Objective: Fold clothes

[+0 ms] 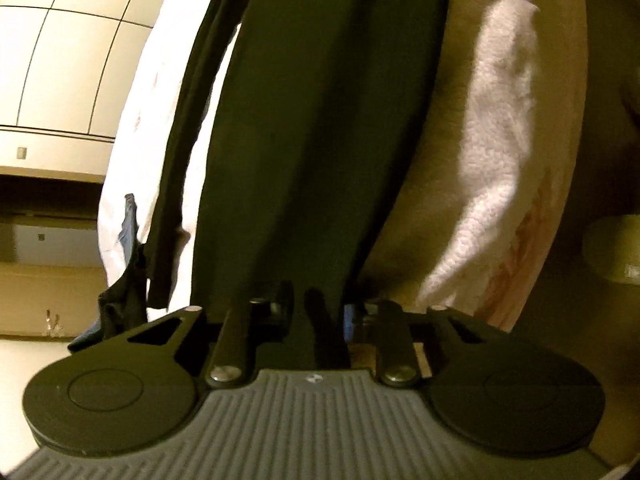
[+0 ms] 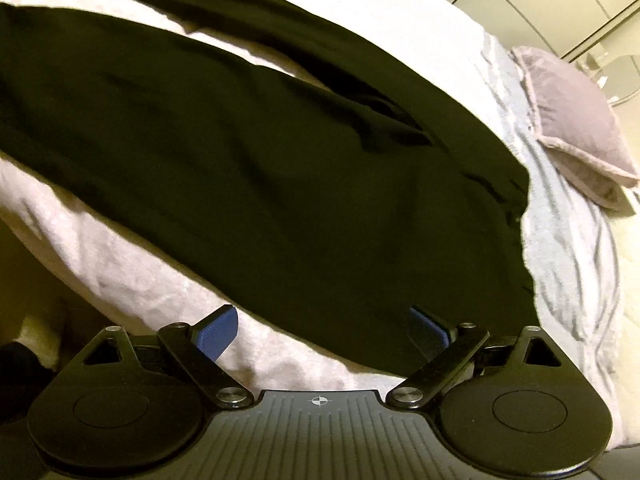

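A long black garment (image 2: 248,152) lies spread across a bed covered by a fluffy white blanket (image 2: 132,276). In the left wrist view the same black garment (image 1: 320,140) runs away from the camera, and my left gripper (image 1: 318,312) is shut on its near edge, the fabric pinched between the fingers. A narrow black strip of the garment (image 1: 184,160) lies to the left of the main body. My right gripper (image 2: 322,330) is open, its blue pads (image 2: 214,332) spread wide just above the garment's near edge, holding nothing.
A grey-lilac pillow (image 2: 576,120) lies at the right on a crumpled pale sheet (image 2: 568,264). A dark blue cloth (image 1: 120,304) hangs at the bed's left edge. Cream wardrobe panels (image 1: 60,60) stand beyond the bed.
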`<action>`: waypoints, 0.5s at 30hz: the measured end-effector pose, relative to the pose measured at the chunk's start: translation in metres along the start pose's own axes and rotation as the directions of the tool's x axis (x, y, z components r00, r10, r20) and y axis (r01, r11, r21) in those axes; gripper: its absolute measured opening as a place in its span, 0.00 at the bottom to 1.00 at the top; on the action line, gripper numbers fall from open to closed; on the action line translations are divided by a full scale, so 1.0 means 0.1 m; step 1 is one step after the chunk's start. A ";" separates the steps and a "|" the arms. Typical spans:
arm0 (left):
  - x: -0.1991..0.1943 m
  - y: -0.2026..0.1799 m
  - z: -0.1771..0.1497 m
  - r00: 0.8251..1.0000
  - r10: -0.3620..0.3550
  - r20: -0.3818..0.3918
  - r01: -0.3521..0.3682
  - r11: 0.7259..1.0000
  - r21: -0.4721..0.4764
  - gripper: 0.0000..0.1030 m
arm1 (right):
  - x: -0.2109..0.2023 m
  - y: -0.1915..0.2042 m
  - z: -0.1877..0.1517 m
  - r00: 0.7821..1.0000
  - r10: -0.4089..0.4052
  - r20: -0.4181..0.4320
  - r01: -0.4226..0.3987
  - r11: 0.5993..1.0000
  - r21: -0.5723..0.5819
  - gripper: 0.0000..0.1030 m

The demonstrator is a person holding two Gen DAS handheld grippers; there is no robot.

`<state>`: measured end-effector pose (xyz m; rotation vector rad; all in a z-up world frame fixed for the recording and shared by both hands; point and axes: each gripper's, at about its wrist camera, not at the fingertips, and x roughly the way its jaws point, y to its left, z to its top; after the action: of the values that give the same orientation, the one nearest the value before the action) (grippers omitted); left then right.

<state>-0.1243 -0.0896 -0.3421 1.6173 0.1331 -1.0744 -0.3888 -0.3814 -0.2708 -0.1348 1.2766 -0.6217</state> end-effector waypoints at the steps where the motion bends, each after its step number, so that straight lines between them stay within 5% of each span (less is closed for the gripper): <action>1: 0.01 0.03 -0.01 1.000 -0.010 0.004 0.010 1.000 -0.006 0.14 | 0.01 0.01 -0.03 1.000 -0.018 -0.001 0.018 1.000 -0.014 0.91; 7: 0.03 0.32 0.03 0.996 -0.091 -0.017 0.089 0.991 -0.104 0.06 | 0.06 -0.16 -0.42 0.993 -0.103 0.061 0.116 0.956 -0.271 0.91; 15: 0.00 0.66 0.28 0.987 -0.088 -0.135 0.060 0.979 -0.195 0.06 | 0.71 -0.52 -1.10 0.988 -0.095 0.121 0.151 0.746 -0.649 0.84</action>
<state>-0.1012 -0.1363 -0.2929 1.5250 0.3834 -0.9703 -0.4977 -0.4339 -0.3424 -0.8339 1.3698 -0.2428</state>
